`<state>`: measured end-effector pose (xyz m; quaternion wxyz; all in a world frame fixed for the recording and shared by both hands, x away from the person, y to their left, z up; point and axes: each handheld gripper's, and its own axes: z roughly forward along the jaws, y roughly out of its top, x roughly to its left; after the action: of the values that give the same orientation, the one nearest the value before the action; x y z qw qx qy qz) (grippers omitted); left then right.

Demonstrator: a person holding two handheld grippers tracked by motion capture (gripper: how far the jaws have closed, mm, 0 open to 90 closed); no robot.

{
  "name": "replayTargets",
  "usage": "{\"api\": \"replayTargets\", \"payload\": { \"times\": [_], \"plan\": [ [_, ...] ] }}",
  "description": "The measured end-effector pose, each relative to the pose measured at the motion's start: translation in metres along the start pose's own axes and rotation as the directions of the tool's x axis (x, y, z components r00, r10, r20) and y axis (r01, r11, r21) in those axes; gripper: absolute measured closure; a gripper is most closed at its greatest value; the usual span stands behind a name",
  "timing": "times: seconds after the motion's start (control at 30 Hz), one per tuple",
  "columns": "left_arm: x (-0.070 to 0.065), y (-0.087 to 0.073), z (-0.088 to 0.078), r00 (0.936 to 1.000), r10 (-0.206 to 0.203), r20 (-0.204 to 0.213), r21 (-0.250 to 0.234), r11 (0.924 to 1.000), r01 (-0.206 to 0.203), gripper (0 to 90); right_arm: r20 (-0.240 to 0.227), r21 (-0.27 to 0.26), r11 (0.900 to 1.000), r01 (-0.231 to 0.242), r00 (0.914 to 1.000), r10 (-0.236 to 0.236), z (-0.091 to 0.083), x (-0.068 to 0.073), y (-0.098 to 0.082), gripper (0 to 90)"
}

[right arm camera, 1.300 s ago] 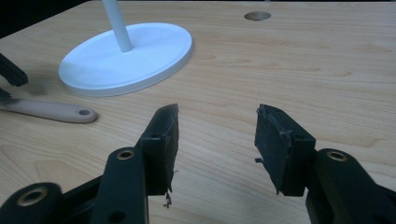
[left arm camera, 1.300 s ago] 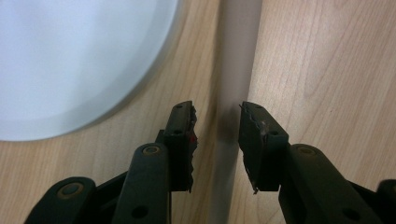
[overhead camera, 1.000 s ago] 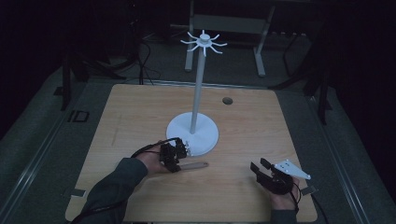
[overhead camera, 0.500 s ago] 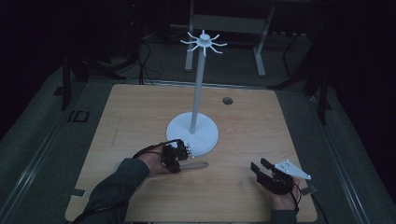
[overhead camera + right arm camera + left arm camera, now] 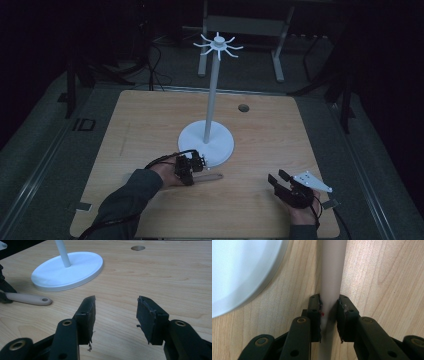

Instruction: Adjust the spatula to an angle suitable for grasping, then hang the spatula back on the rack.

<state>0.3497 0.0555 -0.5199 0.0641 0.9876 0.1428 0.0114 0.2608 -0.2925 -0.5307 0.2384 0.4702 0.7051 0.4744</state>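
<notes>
The beige utensil handle (image 5: 331,277) lies flat on the desk (image 5: 150,125), just in front of the white stand's round base (image 5: 222,145) and near its rim. The left gripper (image 5: 191,167) is clamped on it: in the left gripper view both black jaws press against the handle's sides, with no gap at either pad. The handle's free end, with a small hanging hole, points toward the right gripper (image 5: 280,181), as the right gripper view shows it (image 5: 45,300). What sort of head the utensil has I cannot tell; that end is hidden under the left hand.

Against the pictures of a second and half a second ago, almost nothing has shifted: the left gripper sits at the same spot by the base, the handle lies in the same line, and the right gripper rests at the same near corner. So the grip looks settled but the lift has not begun. With the hooked crown (image 5: 218,45) at the top of the pole (image 5: 212,100), my guess is that the utensil is meant to hang there by its hole.

The right gripper's jaws stand wide apart, holding nothing, well clear of the handle. Bare wood lies between the two grippers and to the left of the base. The base rim is close beside the left gripper, so a straight upward lift seems safest. The near desk edge is just behind the right hand (image 5: 302,212).
</notes>
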Motion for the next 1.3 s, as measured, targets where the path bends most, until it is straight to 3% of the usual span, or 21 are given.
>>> {"api": "replayTargets", "payload": {
  "times": [0.4,0.63,0.93,1.03,1.3],
  "plan": [
    [0.002,-0.003,0.000,0.9999,0.003,-0.017,-0.019,0.9998,-0.003,75.8,0.003,0.001,1.000,-0.008,1.0000,0.008,0.001,-0.002,0.000,49.3],
    [0.000,-0.005,-0.002,0.9987,-0.005,-0.050,-0.035,0.9994,0.004,75.9,0.005,0.001,1.000,-0.007,1.0000,0.007,0.000,-0.001,-0.001,49.3],
    [-0.001,-0.011,-0.014,0.9950,-0.050,-0.086,-0.108,0.9933,0.041,75.9,0.009,0.002,1.000,-0.011,0.9999,0.011,0.001,-0.002,-0.002,49.2],
    [-0.003,-0.012,-0.020,0.9919,-0.069,-0.106,-0.144,0.9881,0.054,75.9,0.009,0.002,1.000,-0.011,0.9999,0.011,0.000,-0.002,-0.002,49.3],
    [-0.008,-0.013,-0.036,0.9772,-0.148,-0.152,-0.264,0.9589,0.104,75.9,0.012,0.000,1.000,-0.012,0.9999,0.012,0.000,-0.002,-0.002,49.3]
  ]
}}
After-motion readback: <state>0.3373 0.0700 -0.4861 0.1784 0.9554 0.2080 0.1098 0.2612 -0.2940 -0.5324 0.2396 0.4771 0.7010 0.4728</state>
